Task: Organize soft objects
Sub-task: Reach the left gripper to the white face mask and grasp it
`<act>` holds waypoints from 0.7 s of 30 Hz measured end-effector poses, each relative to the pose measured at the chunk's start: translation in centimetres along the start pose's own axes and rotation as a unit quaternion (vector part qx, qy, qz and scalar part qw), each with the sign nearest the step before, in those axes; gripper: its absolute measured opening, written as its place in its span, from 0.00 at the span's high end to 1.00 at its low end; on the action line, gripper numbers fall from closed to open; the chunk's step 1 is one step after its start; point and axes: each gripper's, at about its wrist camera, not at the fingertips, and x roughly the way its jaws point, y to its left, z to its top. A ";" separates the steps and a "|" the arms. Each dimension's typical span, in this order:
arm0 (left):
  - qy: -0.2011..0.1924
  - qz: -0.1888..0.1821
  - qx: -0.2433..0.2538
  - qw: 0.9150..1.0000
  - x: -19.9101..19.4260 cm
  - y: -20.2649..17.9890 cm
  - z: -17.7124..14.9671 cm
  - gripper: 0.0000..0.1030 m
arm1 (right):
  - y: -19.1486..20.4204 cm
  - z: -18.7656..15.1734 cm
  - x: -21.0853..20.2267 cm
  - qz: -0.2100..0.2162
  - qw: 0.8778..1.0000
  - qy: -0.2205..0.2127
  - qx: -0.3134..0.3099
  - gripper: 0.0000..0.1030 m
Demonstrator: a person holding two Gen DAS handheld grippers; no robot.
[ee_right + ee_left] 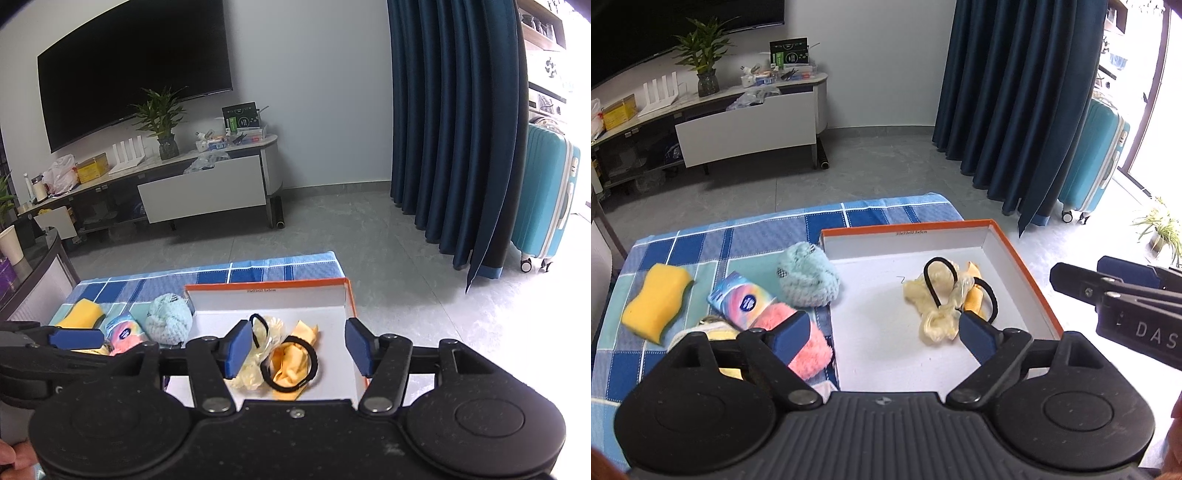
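Both my left hand-held gripper (882,332) and right hand-held gripper (297,349) are wide open and hold nothing, so next I should softly pinch the fluffy pink cloth (809,343) at lower left and drop it in the box (1027,266).

Against the far wall we see a large dark television (135,70) above a long low cabinet (207,192). On the cabinet stand a potted plant (162,122) and a yellow box (92,168). A dark blue curtain (454,129) hangs at the right, and just beside it stands a turquoise suitcase (546,195) on the grey floor (332,221).
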 end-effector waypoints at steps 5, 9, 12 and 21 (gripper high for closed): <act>-0.003 0.003 -0.002 1.000 -1.0 0.5 -0.7 0.12 | 0.8 -0.6 -0.8 0.005 1.000 0.005 -0.001 0.31; -0.005 0.005 -0.010 1.000 -1.6 1.1 -1.2 0.11 | 1.7 -1.0 -1.0 0.012 1.000 0.011 -0.005 0.30; -0.005 0.008 -0.015 1.000 -2.0 1.8 -1.6 0.11 | 2.4 -1.3 -1.2 0.015 1.000 0.013 -0.008 0.30; -0.007 0.023 -0.034 0.999 -3.1 4.5 -2.6 0.11 | 4.6 -1.8 -0.9 0.034 0.999 0.022 -0.021 0.30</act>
